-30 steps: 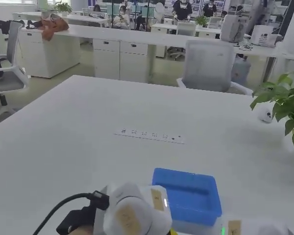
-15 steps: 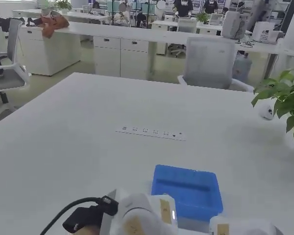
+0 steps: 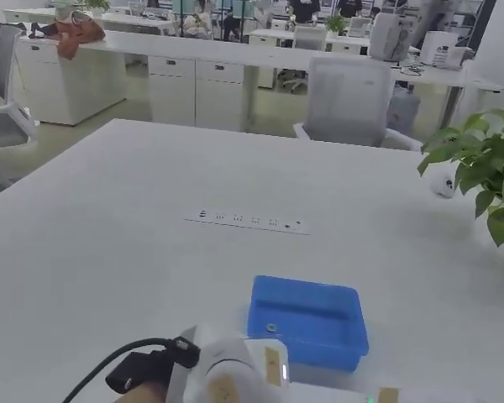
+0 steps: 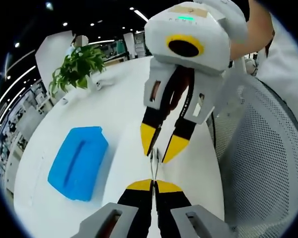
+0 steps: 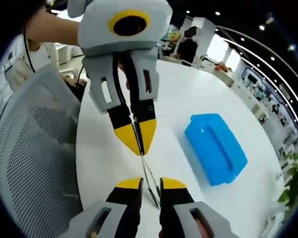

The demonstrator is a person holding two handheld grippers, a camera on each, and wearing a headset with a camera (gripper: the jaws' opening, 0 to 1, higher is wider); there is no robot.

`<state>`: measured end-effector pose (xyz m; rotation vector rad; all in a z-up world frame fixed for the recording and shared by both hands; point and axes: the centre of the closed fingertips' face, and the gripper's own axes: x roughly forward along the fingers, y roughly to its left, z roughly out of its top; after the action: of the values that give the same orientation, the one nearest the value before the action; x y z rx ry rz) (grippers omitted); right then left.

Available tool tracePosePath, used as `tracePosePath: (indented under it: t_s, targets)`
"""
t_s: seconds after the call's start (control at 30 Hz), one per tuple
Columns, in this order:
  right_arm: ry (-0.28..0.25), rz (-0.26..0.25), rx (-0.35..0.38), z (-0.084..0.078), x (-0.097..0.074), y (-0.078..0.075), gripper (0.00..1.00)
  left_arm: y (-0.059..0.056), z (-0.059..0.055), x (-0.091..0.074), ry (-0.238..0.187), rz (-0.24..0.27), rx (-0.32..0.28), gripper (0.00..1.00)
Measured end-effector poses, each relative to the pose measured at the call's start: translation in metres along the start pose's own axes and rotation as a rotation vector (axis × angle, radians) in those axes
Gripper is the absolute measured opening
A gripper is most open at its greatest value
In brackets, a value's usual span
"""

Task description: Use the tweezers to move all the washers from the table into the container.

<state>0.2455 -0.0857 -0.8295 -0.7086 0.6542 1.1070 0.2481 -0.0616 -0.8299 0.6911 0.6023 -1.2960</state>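
While my left tool [image 4: 154,184] is pinched shut on the thin tweezers [image 4: 154,162], my right tool [image 5: 151,184] faces it with its jaws apart astride their legs, both above the near edge of the counter [image 3: 134,252], just near of the blue container [image 3: 307,351]. The tweezers look light, springy and slick, so I judge the right tool should press mid-leg, flat on both sides. One small washer [image 3: 271,327] seems to lie in the container.
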Motion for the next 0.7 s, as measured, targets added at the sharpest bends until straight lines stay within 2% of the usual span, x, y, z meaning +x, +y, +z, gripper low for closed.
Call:
tracePosePath:
  t_s: [0.07,0.13,0.2,0.33,0.47,0.53,0.63,0.67,0.7]
  targets:
    - [-0.009,-0.025,0.053,-0.004,-0.009,-0.001,0.1,0.001,-0.006,0.004,0.012,-0.003,-0.009,0.0]
    - [-0.02,-0.053,0.107,-0.008,-0.018,-0.001,0.1,0.002,-0.016,0.009,0.049,-0.004,-0.045,0.0]
    - [-0.015,-0.09,0.171,-0.015,-0.025,-0.002,0.1,0.002,-0.022,0.014,0.064,-0.005,-0.029,0.0]
    - [-0.049,-0.134,0.29,-0.02,-0.04,-0.004,0.11,0.006,-0.023,0.017,0.069,0.004,-0.052,0.0]
    - [-0.104,-0.169,0.384,-0.017,-0.055,-0.009,0.12,0.005,-0.021,0.017,0.076,0.002,-0.054,0.0]
    - [-0.128,-0.17,0.429,-0.016,-0.06,-0.01,0.11,0.005,-0.02,0.016,0.073,0.008,-0.063,0.0]
    - [-0.136,-0.164,0.447,-0.018,-0.057,-0.01,0.1,0.007,-0.022,0.016,0.077,0.035,-0.081,0.0]
    - [-0.126,-0.156,0.44,-0.02,-0.053,-0.008,0.11,0.008,-0.023,0.017,0.075,0.049,-0.084,0.0]
    - [-0.087,-0.134,0.406,-0.025,-0.046,-0.006,0.12,0.008,-0.024,0.018,0.077,0.058,-0.087,0.0]
